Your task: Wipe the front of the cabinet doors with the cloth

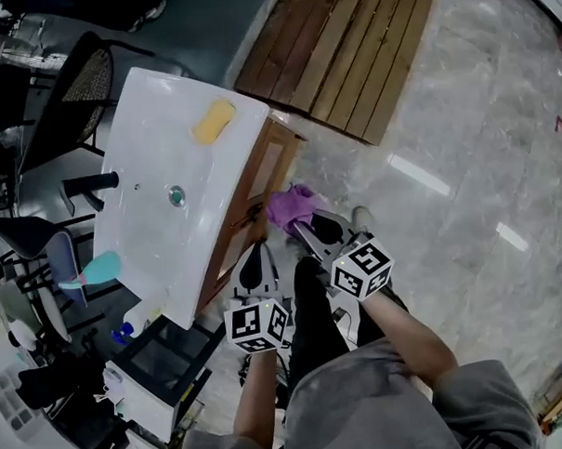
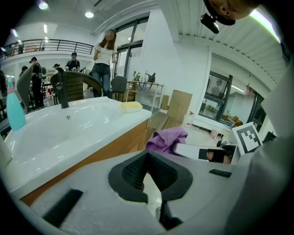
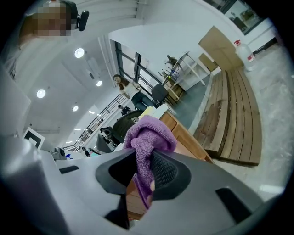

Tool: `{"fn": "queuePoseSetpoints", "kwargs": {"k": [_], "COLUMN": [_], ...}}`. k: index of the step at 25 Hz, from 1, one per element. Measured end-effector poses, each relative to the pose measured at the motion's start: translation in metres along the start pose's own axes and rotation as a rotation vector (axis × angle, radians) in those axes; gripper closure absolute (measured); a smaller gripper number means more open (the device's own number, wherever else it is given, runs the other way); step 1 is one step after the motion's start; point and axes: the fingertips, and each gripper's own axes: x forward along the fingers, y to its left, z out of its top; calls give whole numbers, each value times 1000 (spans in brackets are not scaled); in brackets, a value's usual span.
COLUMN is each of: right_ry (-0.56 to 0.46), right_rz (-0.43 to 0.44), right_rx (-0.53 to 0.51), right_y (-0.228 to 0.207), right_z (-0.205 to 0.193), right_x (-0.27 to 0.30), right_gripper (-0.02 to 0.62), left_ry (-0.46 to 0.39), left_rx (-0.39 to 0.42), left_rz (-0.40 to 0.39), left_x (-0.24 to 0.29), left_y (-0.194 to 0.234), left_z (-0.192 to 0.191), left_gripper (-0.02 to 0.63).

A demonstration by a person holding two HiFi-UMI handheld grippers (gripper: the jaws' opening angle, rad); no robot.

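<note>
A purple cloth (image 1: 291, 207) is bunched at the tip of my right gripper (image 1: 300, 225), whose jaws are shut on it; in the right gripper view the cloth (image 3: 147, 140) sticks up from between the pads. It hangs just in front of the wooden cabinet door (image 1: 267, 169) under the white sink top (image 1: 161, 243). My left gripper (image 1: 256, 263) is shut with nothing in it and sits low beside the cabinet front (image 2: 117, 146). The cloth (image 2: 166, 138) also shows to its right.
A yellow sponge (image 1: 213, 120) lies on the sink top, with a black tap (image 1: 90, 183) and a teal bottle (image 1: 95, 271). Wooden decking (image 1: 348, 48) lies beyond the cabinet. A black chair (image 1: 75, 88) stands left. People stand in the background (image 2: 102, 59).
</note>
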Motion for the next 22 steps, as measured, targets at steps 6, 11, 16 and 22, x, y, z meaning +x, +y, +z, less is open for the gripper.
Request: {"fn": "queuePoseSetpoints", "kwargs": {"k": [6, 11, 16, 22], "right_ry": [-16, 1, 25, 20], "right_rz": [7, 64, 108, 135], "right_rx": [38, 65, 73, 81], "right_y": [-10, -10, -17, -20], "right_z": [-23, -48, -78, -100], "right_x": [26, 56, 94, 120], "right_gripper": [514, 514, 514, 514], "left_ry": [22, 34, 32, 40], "left_rx": [11, 29, 20, -9], "left_rz": [-11, -4, 29, 68], "left_x": [14, 22, 33, 36], "left_y": [18, 32, 52, 75], "left_z": [-16, -35, -52, -74], "left_gripper": [598, 598, 598, 598]}}
